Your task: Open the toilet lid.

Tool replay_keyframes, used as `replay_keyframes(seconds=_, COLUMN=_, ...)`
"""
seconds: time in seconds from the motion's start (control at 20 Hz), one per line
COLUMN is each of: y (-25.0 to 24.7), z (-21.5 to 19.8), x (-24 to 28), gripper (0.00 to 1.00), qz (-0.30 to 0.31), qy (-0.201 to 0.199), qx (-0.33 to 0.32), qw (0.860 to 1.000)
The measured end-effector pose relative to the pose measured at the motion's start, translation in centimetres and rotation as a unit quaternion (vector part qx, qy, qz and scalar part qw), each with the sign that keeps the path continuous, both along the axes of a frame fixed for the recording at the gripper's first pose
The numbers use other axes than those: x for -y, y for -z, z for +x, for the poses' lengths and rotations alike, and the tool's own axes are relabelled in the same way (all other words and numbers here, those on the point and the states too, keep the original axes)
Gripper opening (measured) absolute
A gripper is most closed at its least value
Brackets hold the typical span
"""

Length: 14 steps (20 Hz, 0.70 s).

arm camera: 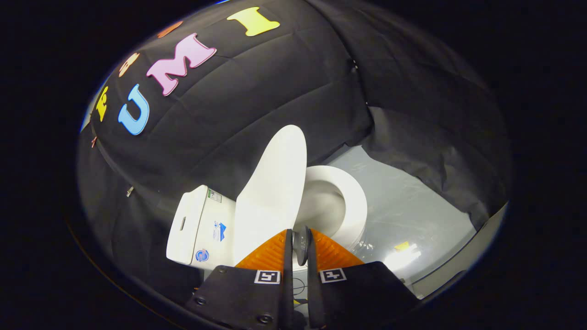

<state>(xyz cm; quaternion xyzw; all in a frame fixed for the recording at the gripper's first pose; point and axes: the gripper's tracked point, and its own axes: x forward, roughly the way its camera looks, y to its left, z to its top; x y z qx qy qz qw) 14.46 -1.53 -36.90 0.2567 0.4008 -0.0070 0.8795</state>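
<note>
Toilet lid raised, seen along your gripper's two fingers.

Nearest you, your gripper point(299, 238) shows two fingers point(286, 256) drawn close together, with a narrow gap in which a small dark round part sits; whether both fingers press on it cannot be told. Just beyond the fingertips stands one toilet lid point(275, 188), tilted up on its hinge and leaning toward the one cistern point(195, 229). Beside the lid lies one open seat ring point(353, 201) with the bowl point(323, 206) inside it. Farther on you see the pale floor point(403, 197), then the black cloth wall point(257, 105) behind everything.
</note>
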Motion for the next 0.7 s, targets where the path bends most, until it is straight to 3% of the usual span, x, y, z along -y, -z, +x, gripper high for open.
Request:
replay_keyframes(seconds=0.45, y=-6.4, z=0.6, x=-6.2, gripper=0.17, qz=-0.147, qy=-0.033, qx=0.046, qw=0.987)
replay_keyframes(seconds=0.7, y=-8.8, z=0.7, x=-9.8, gripper=0.17, qz=-0.165, qy=-0.041, qx=0.066, qw=0.983)
